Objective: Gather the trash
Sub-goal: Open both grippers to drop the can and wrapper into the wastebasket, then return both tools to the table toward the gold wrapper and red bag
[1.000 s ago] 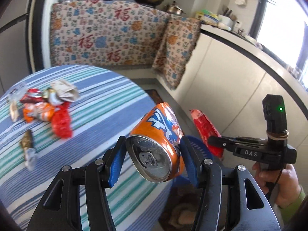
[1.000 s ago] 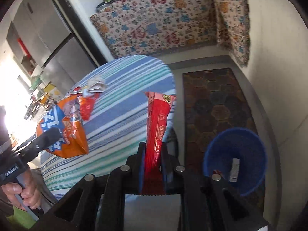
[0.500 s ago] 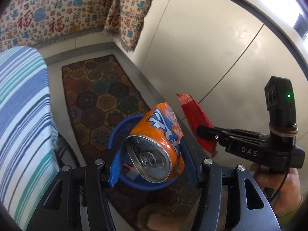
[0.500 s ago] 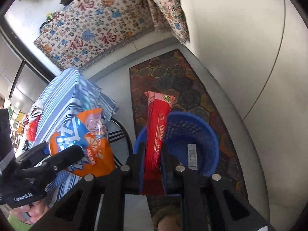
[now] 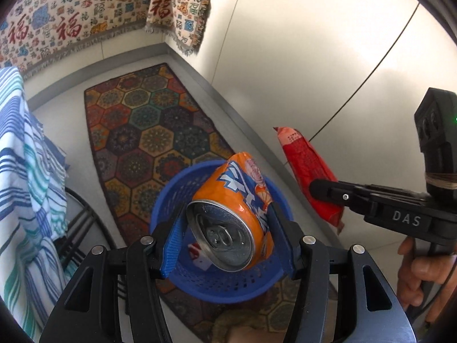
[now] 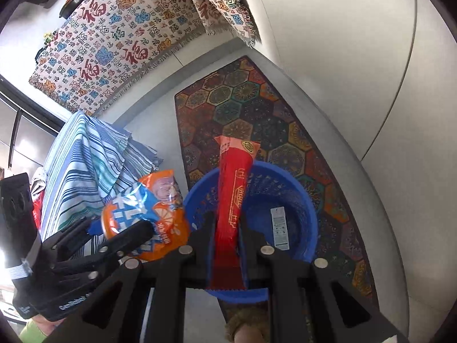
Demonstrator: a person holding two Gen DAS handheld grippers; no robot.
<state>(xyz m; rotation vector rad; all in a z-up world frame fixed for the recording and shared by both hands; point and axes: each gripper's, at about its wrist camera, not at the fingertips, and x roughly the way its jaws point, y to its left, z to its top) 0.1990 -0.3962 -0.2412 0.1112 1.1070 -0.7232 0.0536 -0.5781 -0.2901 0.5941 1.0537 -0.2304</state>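
Both pieces of trash hang above the blue basket (image 5: 200,283), which stands on the patterned rug (image 5: 148,131) on the floor, just beside the bench with the striped cloth (image 5: 25,177). The left gripper (image 5: 228,237) is closed on the orange can (image 5: 237,200), its blue pads pressing the can's two sides. The can lies with its long axis pointing forward and down, the silver top toward the camera, and from the left wrist view the basket's mouth sits directly under it. So I judge the left hand is the better placed one for letting go. The right gripper (image 6: 227,237) is fully closed on the lower end of the red wrapper (image 6: 232,188); the wrapper stands out straight along the fingers, over the near rim of the basket. The can is dented near its far end and carries blue and white lettering. The wrapper is long, flat and thin, so it may flutter when falling. A white label-like thing (image 6: 278,227) lies inside the basket.
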